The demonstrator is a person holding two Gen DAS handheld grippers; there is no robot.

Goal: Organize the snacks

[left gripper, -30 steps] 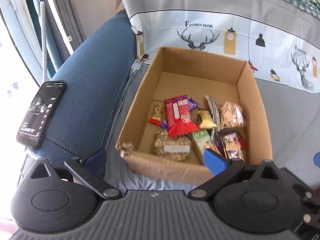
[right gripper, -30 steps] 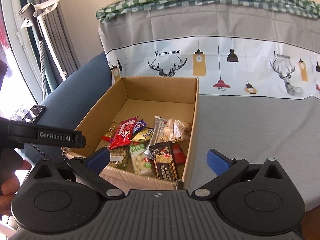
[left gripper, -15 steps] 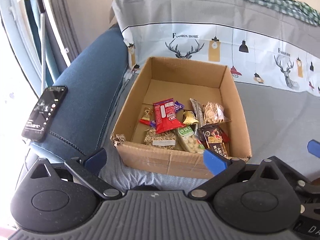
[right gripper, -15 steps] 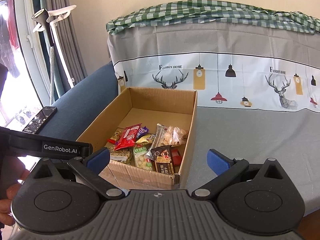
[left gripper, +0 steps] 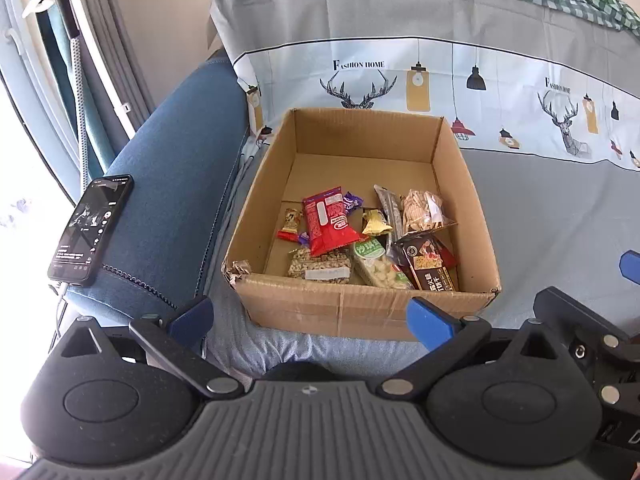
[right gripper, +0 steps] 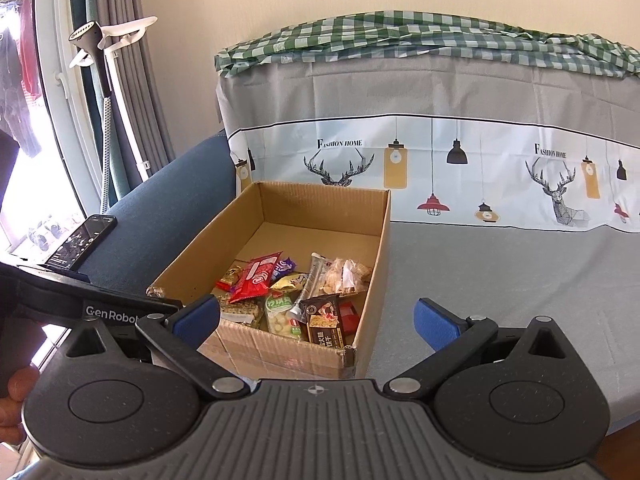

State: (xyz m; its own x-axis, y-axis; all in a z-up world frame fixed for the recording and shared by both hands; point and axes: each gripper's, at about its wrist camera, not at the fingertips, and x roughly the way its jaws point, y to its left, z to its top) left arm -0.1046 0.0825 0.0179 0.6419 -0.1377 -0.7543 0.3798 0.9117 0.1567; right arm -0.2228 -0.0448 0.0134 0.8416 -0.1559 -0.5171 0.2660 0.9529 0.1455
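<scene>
A: Grippers? Where do they stand?
B: Left gripper and right gripper both spread wide, holding nothing.
A: Snacks?
B: Heaped in the cardboard box at twelve o'clock: red packet, dark bar. A phone lies at nine o'clock.

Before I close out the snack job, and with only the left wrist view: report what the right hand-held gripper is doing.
Observer: The right hand-held gripper is open and empty, with the cardboard box ahead between its blue fingers.
Operator: Report who holds the left one.
Observer: A hand shows at the right view's lower left edge, under the left hand-held gripper, whose body reads GenRobot.
Operator: Describe the window.
Observer: Dark and red clothes hang outside it.
</scene>
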